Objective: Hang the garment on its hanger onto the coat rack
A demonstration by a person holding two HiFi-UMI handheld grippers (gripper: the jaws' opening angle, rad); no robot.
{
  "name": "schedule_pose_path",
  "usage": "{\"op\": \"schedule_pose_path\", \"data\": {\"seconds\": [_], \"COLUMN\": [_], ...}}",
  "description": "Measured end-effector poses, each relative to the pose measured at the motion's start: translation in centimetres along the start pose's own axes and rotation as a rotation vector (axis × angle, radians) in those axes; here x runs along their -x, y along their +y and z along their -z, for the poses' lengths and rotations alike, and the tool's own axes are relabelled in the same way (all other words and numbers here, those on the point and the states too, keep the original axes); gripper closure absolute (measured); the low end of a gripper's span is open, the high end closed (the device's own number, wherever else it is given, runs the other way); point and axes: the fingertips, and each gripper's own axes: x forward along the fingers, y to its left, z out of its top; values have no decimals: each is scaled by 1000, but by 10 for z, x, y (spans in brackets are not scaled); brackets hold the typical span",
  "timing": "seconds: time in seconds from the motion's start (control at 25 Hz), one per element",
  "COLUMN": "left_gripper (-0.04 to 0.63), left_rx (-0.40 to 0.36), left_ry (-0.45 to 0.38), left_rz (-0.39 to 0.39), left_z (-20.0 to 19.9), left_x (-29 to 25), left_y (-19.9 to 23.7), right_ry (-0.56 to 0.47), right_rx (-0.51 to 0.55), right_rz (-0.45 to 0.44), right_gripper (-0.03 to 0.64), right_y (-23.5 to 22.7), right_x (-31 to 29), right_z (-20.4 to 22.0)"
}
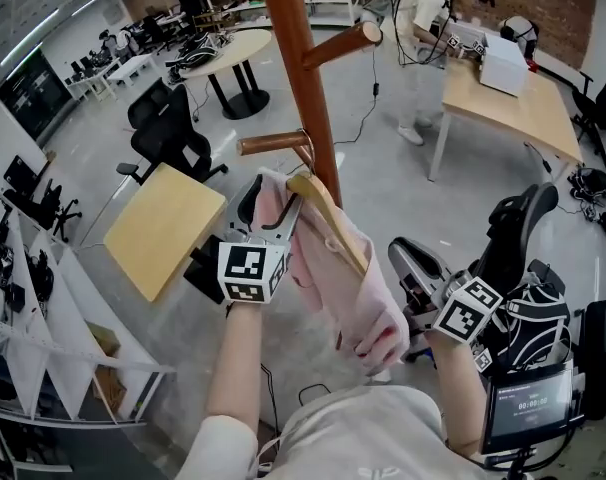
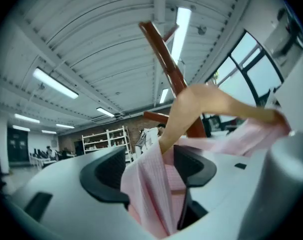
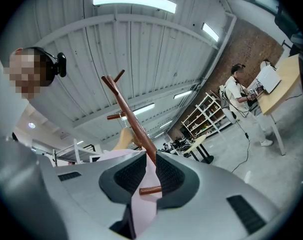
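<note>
Pink garment (image 1: 371,306) on wooden hanger (image 1: 333,223), hard against the coat rack (image 1: 296,58) pole; the hook looks to sit over the lower peg (image 1: 268,144). In the head view the hanger's long axis slants upper left to lower right, hook upward. Left hand-held gripper (image 1: 273,213) spread, cloth loose between jaws. Right hand-held gripper (image 1: 411,268) pinches a low fold. Step, likely: release. Next move calls for backing both off without dragging the hook.

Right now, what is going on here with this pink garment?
A person with a gripper in each hand is hanging a pink garment on a wooden hanger onto the coat rack. The hook seems to sit on a lower peg. The left gripper is open around the garment; the right gripper appears to pinch it.
</note>
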Motion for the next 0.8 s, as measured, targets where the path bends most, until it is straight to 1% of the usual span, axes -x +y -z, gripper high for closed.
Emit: {"op": "schedule_pose_path", "data": {"seconds": [0.04,0.08,0.28,0.4,0.56,0.68,0.8], "left_gripper": [296,291,293,295,301,369,467], "left_rx": [39,58,29,54,84,99,102], "left_ry": [-22,-39,-68,-89,-105,-97,-102], "left_rz": [16,23,45,48,28,-4,-52], "left_z": [-4,-8,-16,-18,-17,-11,-10], "left_x": [4,8,25,41,60,72,88], "left_y": [2,4,-3,-3,0,3,8], "right_ry": [-3,-6,-46,-64,-68,-80,-85], "right_rx": [5,12,40,71,115,146,176], "right_rz": [4,9,30,25,8,-20,-82], "right_gripper": [552,552,552,552,552,552,552], "right_y": [0,-1,-1,11,27,40,65], "right_x": [1,1,8,9,11,12,7], "right_z": [-1,-2,-20,-33,-50,-64,-78]}}
